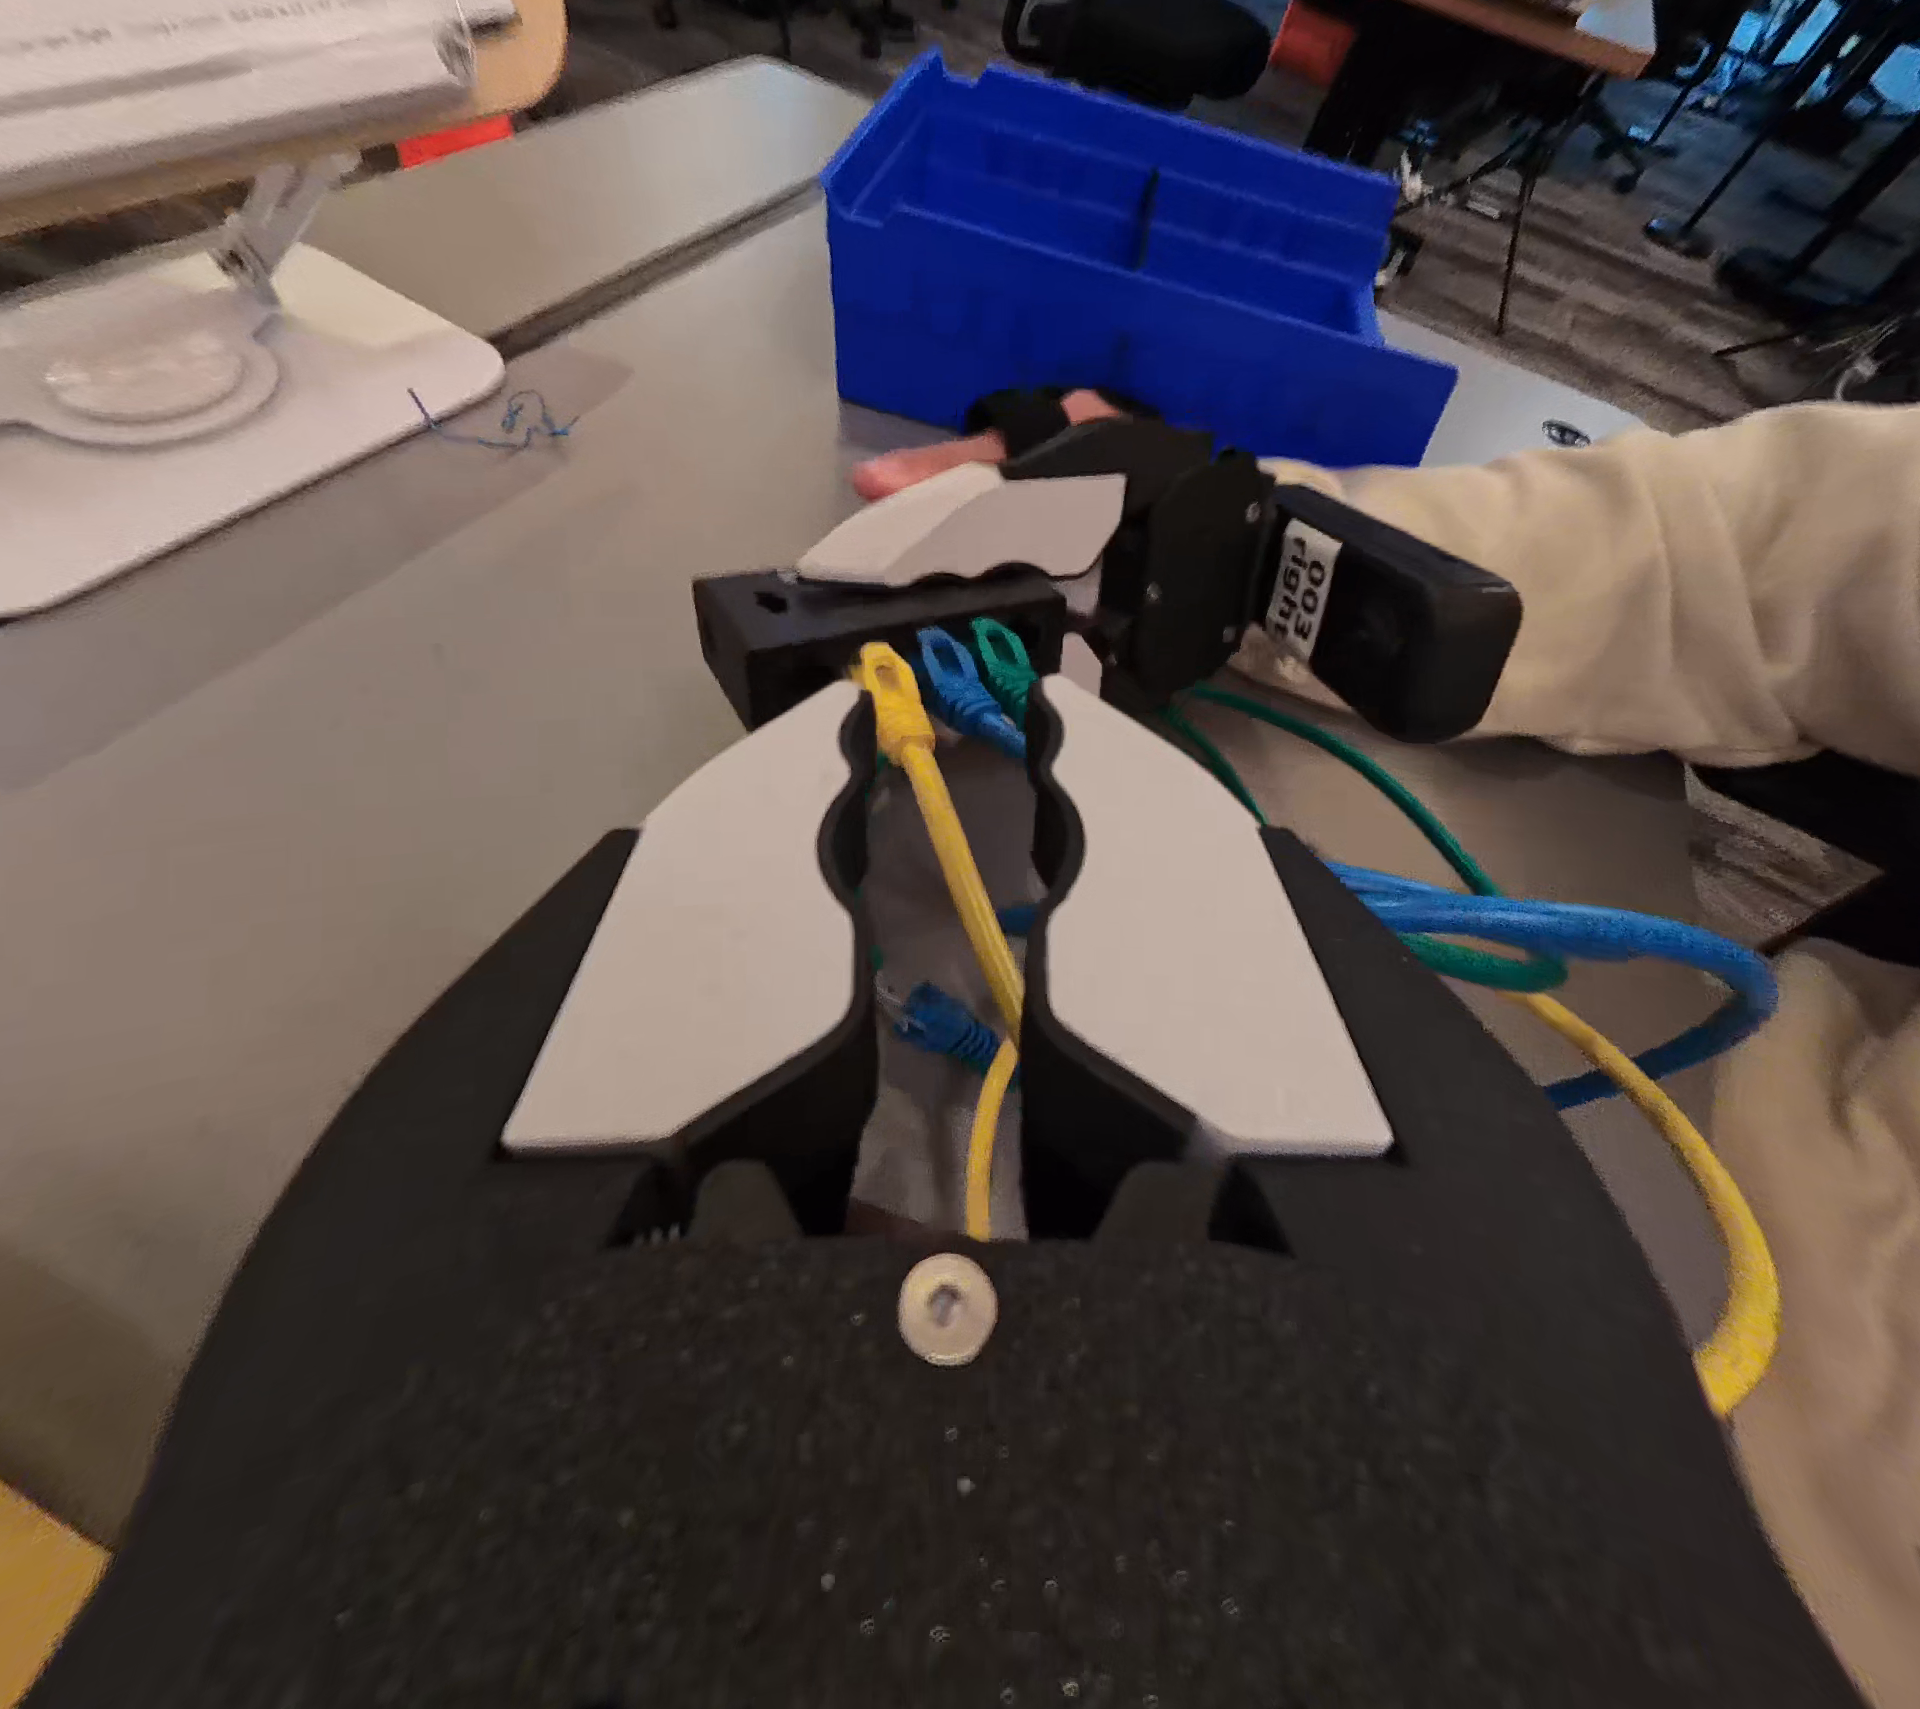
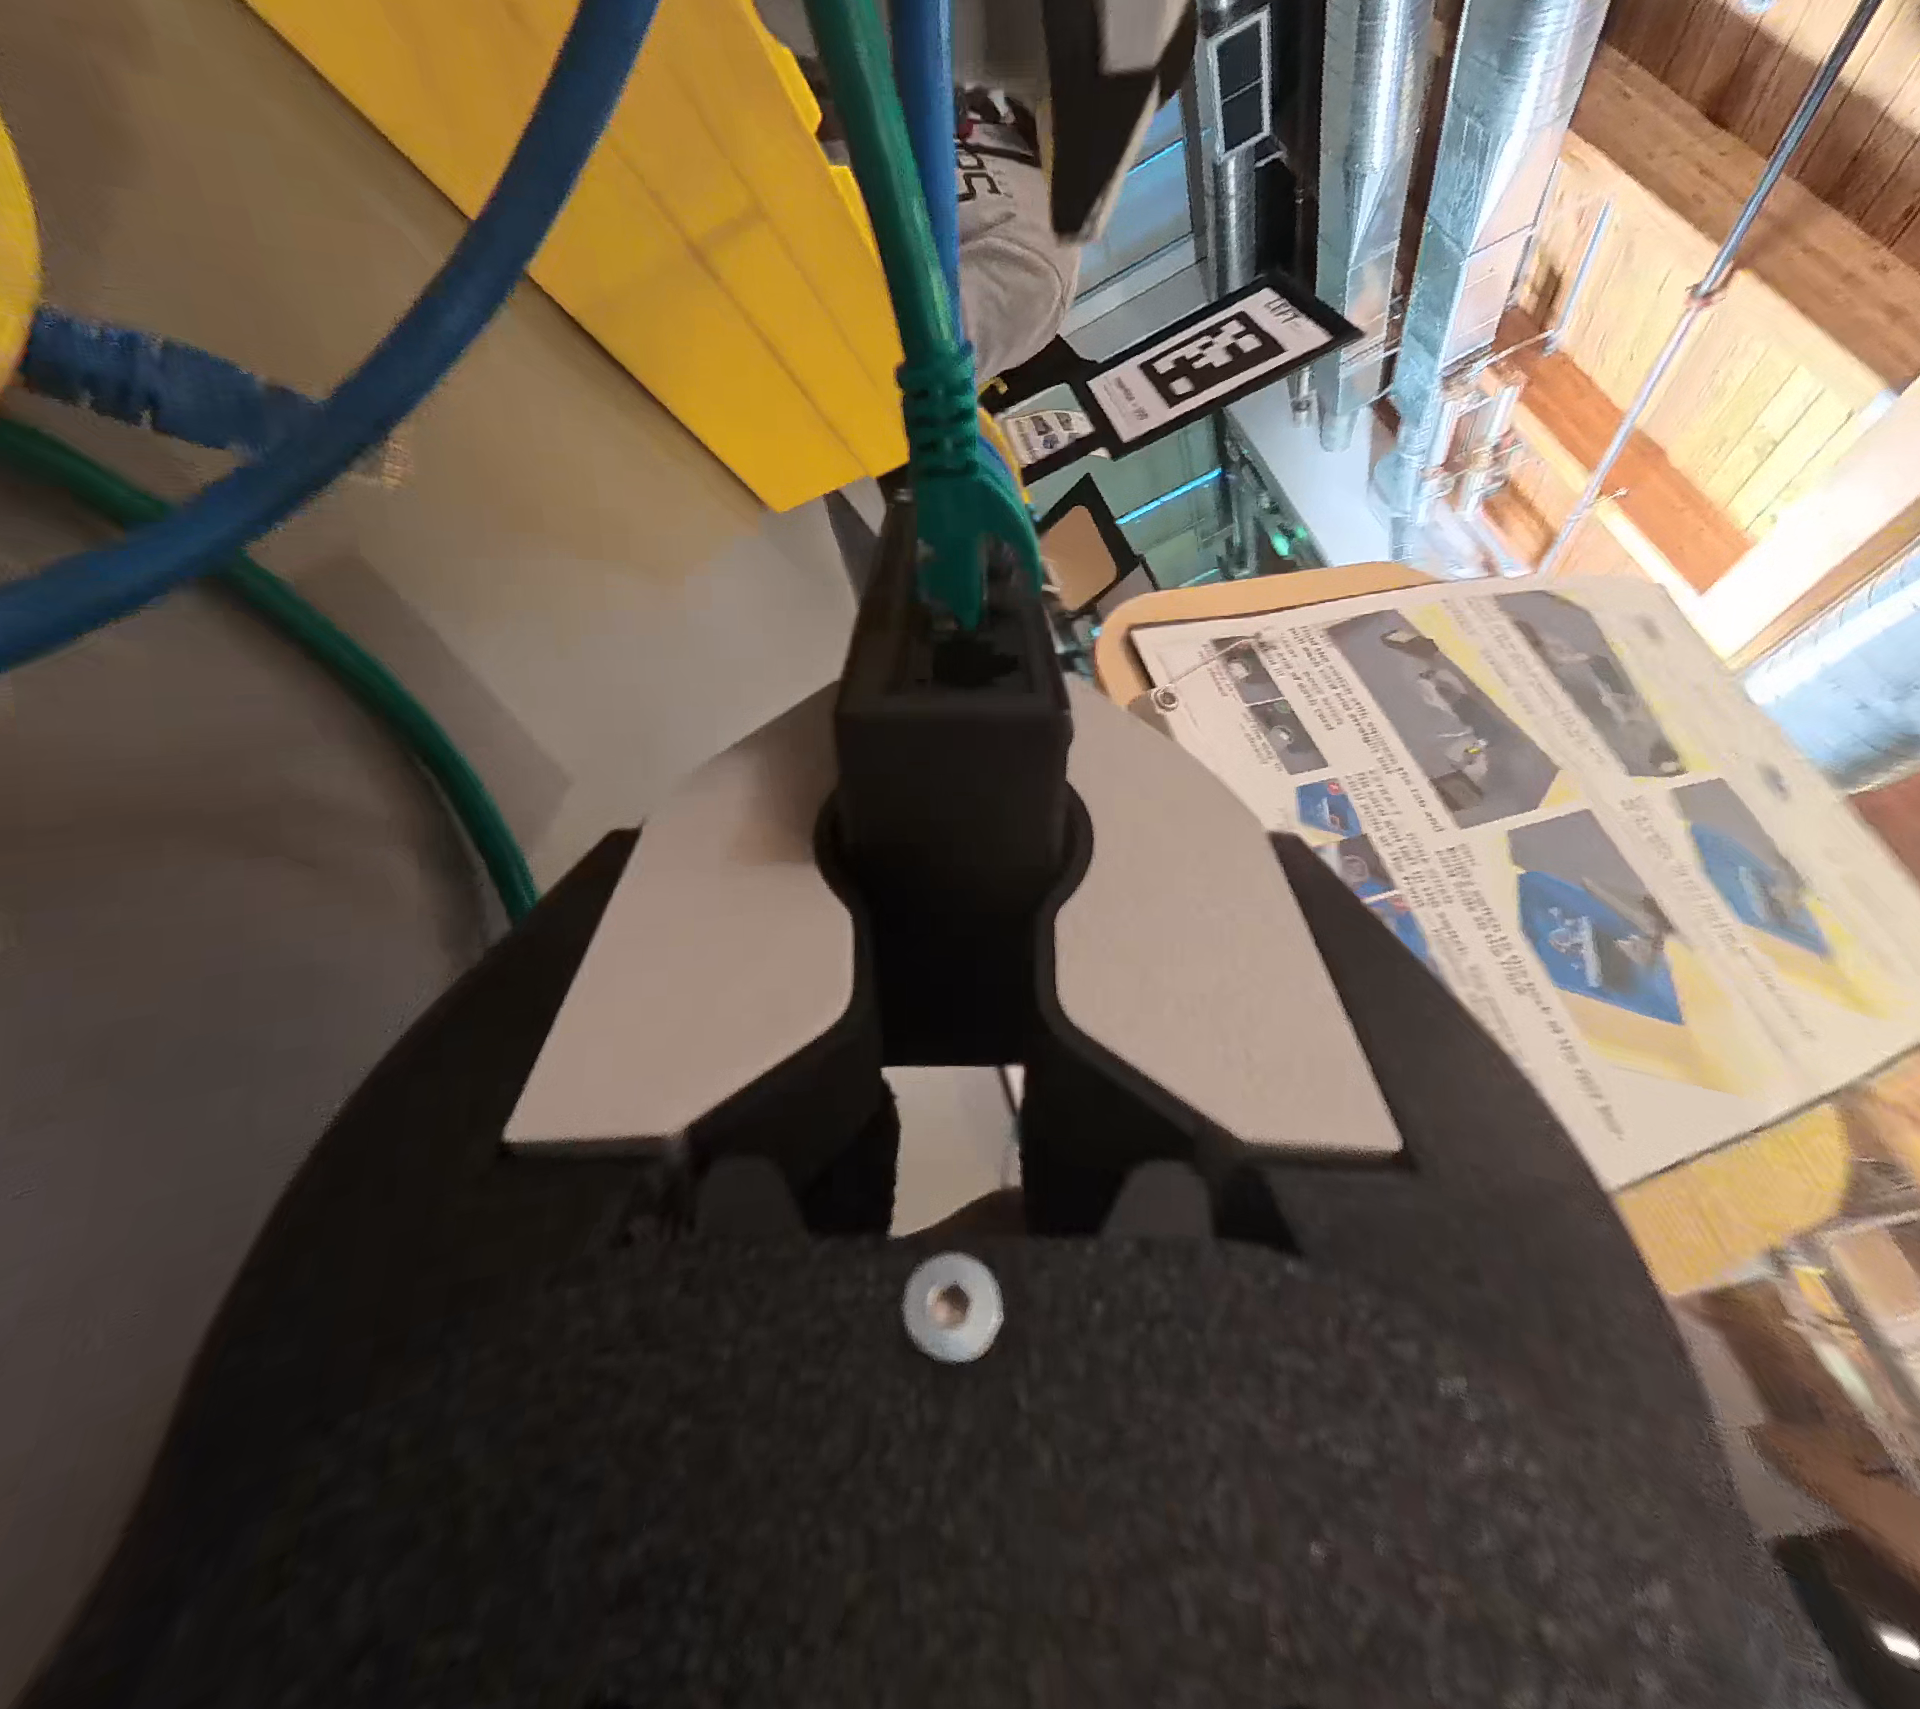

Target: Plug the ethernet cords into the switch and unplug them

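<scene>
Switch: we see the black switch (image 1: 821, 631) sitting mid-worktop, in front of the blue bin (image 1: 1101, 257).
Right gripper: our right gripper (image 2: 951, 828) is clamped on the switch body.
Left gripper: our left gripper (image 1: 951, 724) has its fingers parted around the yellow cord (image 1: 956, 838), not pinching it.
Cords: yellow plug (image 1: 888, 683), blue plug (image 1: 945, 662) and green plug (image 1: 1003, 651) sit side by side in the ports.
Loose end: a second blue plug (image 1: 940, 1025) lies on the worktop (image 1: 468, 776) between our left fingers.

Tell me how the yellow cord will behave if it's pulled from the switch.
Likely floppy: the yellow cord loops loosely across the table. Its plug looks seated in the switch, so it may resist until the clip is pressed. The switch seems light, but the right gripper clamps it, so it probably won't slide.
</scene>
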`<state>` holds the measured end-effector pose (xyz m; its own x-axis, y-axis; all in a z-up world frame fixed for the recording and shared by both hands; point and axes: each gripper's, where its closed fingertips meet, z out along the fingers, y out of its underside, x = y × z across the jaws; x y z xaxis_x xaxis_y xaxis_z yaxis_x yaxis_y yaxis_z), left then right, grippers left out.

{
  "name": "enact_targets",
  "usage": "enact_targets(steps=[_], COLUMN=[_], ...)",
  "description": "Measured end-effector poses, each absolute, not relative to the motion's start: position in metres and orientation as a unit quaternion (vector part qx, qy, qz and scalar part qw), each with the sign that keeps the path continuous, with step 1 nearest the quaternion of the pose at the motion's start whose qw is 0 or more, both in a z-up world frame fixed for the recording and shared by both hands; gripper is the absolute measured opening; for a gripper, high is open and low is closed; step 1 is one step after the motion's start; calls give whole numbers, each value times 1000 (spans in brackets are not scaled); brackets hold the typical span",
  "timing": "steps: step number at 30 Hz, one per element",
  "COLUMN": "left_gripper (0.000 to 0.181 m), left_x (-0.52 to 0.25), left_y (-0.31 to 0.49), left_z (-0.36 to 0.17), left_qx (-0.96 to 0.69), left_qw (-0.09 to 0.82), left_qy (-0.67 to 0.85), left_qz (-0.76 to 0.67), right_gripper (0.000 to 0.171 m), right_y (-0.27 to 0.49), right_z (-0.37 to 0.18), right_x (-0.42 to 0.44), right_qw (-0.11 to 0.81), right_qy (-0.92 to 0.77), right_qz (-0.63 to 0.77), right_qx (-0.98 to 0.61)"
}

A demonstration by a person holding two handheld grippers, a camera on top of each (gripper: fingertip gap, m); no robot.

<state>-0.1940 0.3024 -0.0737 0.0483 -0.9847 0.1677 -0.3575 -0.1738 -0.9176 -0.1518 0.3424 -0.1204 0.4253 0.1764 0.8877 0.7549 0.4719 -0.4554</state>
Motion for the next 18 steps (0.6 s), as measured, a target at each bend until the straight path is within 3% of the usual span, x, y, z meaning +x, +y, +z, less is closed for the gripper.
enact_targets(steps=[6,9,18], left_gripper=[23,10,9], left_x=[-197,-194,-194], left_y=[316,312,314], left_z=[-115,-111,-122], left_qx=[-683,-668,-651], left_qw=[352,369,387], left_qy=[577,583,599], left_qz=[-278,-278,-259], right_gripper=[30,29,28], right_y=[341,341,342], right_z=[-120,-117,-127], right_x=[-157,-156,-157], right_qw=[689,694,676], right_qy=[-505,-497,-516], right_qz=[-277,-278,-278], right_qx=[-439,-441,-446])
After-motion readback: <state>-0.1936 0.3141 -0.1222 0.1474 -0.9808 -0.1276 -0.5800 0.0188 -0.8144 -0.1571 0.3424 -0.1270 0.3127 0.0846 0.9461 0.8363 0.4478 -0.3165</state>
